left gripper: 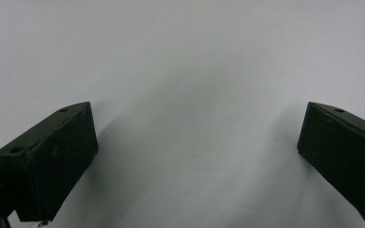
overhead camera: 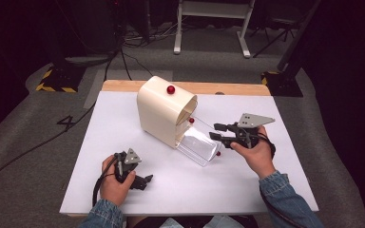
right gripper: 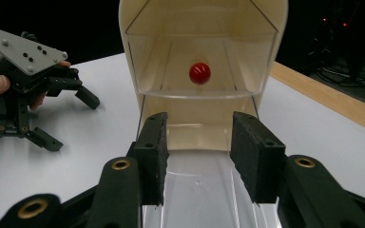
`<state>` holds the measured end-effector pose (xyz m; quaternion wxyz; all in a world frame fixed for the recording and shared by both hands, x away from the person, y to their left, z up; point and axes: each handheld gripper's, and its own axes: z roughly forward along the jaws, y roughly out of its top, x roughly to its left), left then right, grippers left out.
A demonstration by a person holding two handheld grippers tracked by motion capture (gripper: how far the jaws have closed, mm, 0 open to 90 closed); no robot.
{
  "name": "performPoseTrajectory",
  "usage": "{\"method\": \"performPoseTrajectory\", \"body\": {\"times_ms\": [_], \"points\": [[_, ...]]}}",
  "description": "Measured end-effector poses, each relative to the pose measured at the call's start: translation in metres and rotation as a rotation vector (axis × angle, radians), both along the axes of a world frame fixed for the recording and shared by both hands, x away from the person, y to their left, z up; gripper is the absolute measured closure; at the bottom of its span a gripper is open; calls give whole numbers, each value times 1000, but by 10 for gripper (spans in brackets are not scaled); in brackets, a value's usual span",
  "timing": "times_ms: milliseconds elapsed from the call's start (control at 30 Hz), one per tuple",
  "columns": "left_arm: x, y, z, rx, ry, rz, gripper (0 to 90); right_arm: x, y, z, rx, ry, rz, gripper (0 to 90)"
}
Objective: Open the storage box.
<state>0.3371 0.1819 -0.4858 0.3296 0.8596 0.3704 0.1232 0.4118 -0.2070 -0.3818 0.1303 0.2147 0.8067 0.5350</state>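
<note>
The right gripper (right gripper: 198,159) has its fingers (right gripper: 153,152) parted over the clear lowered door (right gripper: 204,190) of a cream bread box (right gripper: 202,28), gripping nothing; the door runs between and under them toward the box's open mouth at the frame's top centre. A red ball (right gripper: 199,73) sits inside, straight beyond the gap. In the high view the box (overhead camera: 160,110) stands mid-table with a red knob (overhead camera: 170,89) on top. The left gripper (left gripper: 197,156), fingers wide apart and empty, hovers over the bare white table (left gripper: 185,57), at the lower left of the high view (overhead camera: 142,181).
</note>
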Motion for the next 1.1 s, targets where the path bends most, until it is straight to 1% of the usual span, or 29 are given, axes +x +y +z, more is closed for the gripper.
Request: {"method": "performPoseTrajectory", "body": {"times_ms": [167,233,300,467,533,667,733,800,833,1100], "points": [[0,0,0,0,1,0,0,10,21,0,-22,1,25,580],[0,0,0,0,0,-1,0,12,25,-1,-21,2,27,582],[0,0,0,1,-2,0,0,19,34,-5,-19,6,27,593],[-1,0,0,-1,-4,2,0,30,47,-10,-26,8,27,613],[-1,0,0,-1,-4,3,0,33,51,-12,-20,7,27,627],[-1,0,0,0,-6,2,0,36,56,-14,-1,-7,23,669],[-1,0,0,1,-7,1,0,38,58,-14,1,-7,20,680],[-1,0,0,0,-7,1,0,39,59,-15,5,-10,15,715],[-1,0,0,1,-7,1,0,39,60,-15,-1,-17,12,734],[-1,0,0,-2,-5,2,0,38,61,-15,-4,-40,7,744]]}}
